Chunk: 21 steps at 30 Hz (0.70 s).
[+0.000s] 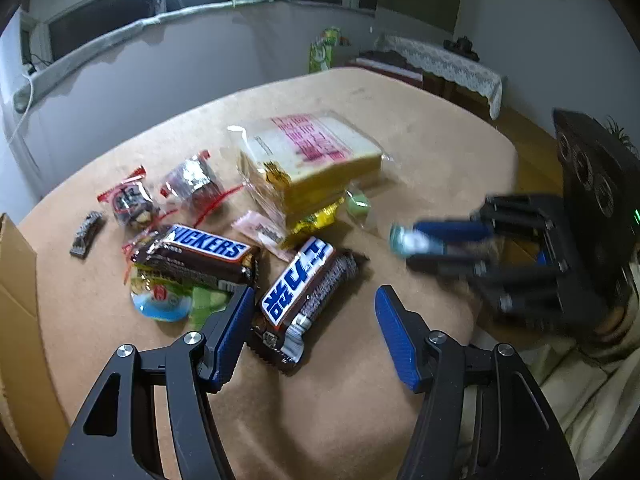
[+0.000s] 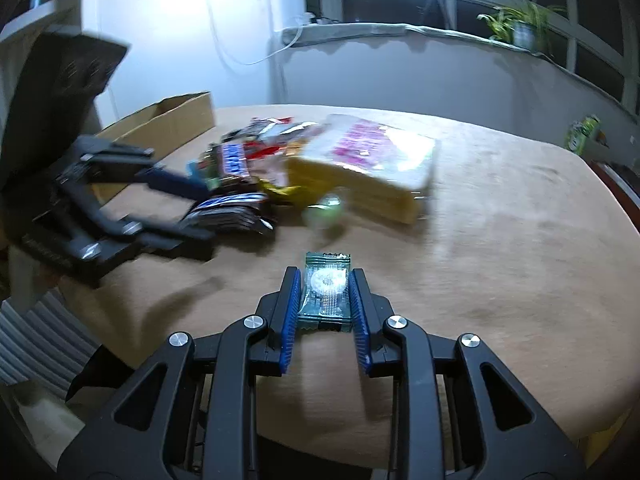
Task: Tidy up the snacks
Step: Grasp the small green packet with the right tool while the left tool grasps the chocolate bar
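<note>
A pile of snacks lies on the tan table (image 1: 420,152). My left gripper (image 1: 316,304) is open, its jaws on either side of a Snickers bar with blue Korean lettering (image 1: 304,296), just above it. A second Snickers bar (image 1: 200,256) lies to its left. My right gripper (image 2: 325,276) is shut on a small teal candy packet (image 2: 326,288), held above the table; it shows blurred in the left wrist view (image 1: 404,240). A wrapped bread loaf (image 1: 312,156) sits behind the pile. My left gripper shows blurred in the right wrist view (image 2: 204,212).
A cardboard box (image 2: 172,120) stands at the table's left side, its edge also in the left wrist view (image 1: 16,280). Small red-wrapped sweets (image 1: 128,200), a yellow packet (image 1: 312,220), a green round candy (image 1: 358,204) and a blue-green pouch (image 1: 168,304) lie in the pile.
</note>
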Available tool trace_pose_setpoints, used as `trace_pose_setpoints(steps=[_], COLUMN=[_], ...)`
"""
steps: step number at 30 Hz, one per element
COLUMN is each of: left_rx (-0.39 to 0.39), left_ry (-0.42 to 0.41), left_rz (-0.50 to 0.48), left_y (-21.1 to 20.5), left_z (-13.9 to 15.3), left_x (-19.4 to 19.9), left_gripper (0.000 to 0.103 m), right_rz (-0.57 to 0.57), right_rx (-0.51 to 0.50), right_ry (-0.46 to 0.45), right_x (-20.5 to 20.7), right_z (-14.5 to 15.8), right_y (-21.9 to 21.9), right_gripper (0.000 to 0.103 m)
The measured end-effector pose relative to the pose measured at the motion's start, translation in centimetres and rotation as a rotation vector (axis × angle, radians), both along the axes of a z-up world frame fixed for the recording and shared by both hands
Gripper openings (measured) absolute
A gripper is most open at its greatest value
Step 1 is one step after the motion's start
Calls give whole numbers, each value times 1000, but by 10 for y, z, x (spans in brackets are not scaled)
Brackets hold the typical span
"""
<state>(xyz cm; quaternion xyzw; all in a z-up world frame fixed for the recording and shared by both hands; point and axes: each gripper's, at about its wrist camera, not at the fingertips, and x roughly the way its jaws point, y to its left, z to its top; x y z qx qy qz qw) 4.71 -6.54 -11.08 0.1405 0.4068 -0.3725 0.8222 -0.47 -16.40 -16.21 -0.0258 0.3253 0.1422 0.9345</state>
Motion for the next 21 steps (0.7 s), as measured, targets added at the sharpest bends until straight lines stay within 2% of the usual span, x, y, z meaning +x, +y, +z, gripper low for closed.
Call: trace_pose_setpoints(steps=[5, 10, 11, 13, 17, 21], left_rx=[18, -11, -28, -4, 35, -3], left_ry=[32, 52, 63, 49, 23, 26], left_rz=[-51, 69, 57, 49, 60, 117], left_y=[-4, 0, -2, -8, -13, -5], left_z=[0, -6, -7, -7, -4, -7], left_x=[-8, 18, 20, 17, 5, 2], left_gripper=[62, 62, 60, 32, 27, 27], right_rz=[-13, -13, -11, -11, -13, -15], right_rx=[35, 51, 53, 59, 73, 84], right_ry=[3, -4, -4, -3, -2, -10], right_x=[3, 3, 3, 2, 2, 3], right_z=[-1, -2, -2, -2, -1, 1], right_y=[-11, -12, -13, -15, -18, -18], right_gripper=[26, 26, 26, 26, 26, 26])
